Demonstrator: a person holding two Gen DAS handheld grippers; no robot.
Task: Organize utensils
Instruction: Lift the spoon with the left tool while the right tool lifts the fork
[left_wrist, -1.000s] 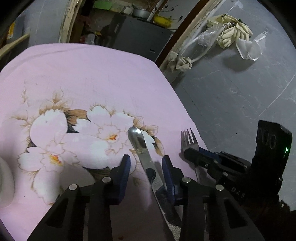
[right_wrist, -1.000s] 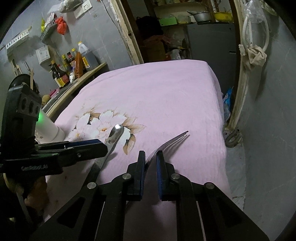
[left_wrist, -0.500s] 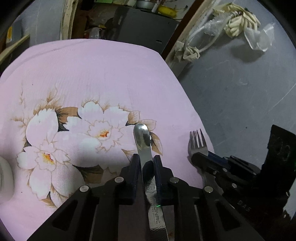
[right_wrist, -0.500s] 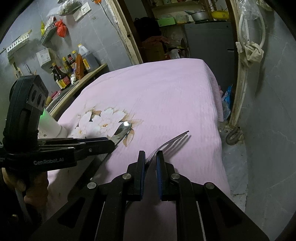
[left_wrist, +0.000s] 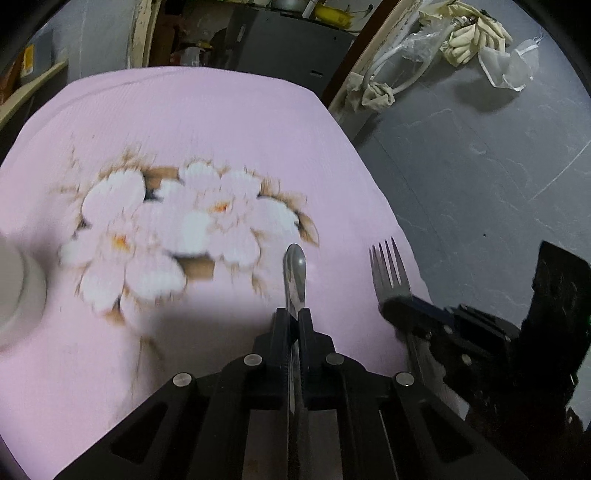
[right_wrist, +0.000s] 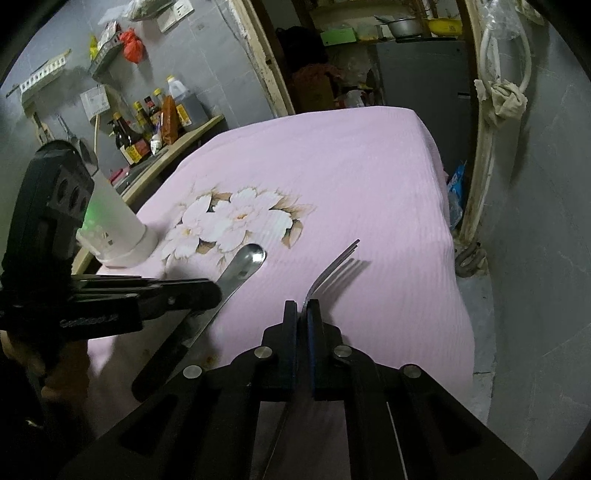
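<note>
My left gripper (left_wrist: 294, 314) is shut on a steel spoon (left_wrist: 294, 271) and holds it above the pink floral cloth (left_wrist: 207, 122), bowl pointing forward. It also shows in the right wrist view (right_wrist: 214, 291), with the spoon (right_wrist: 245, 264) sticking out of it. My right gripper (right_wrist: 303, 306) is shut on a steel fork (right_wrist: 332, 266), tines forward and curved up. The fork (left_wrist: 388, 269) and right gripper (left_wrist: 397, 308) show at the right of the left wrist view. A white cup (right_wrist: 118, 225) stands on the cloth at the left.
The cloth-covered table (right_wrist: 436, 236) drops off at the right to a grey floor (right_wrist: 535, 277). A shelf with sauce bottles (right_wrist: 159, 118) runs along the left wall. A doorway with a grey cabinet (right_wrist: 417, 77) lies beyond the far edge. The white cup's rim (left_wrist: 18, 280) shows at far left.
My left gripper closed on the spoon and lifted it off the cloth. My right gripper kept its hold on the fork and rose slightly.
</note>
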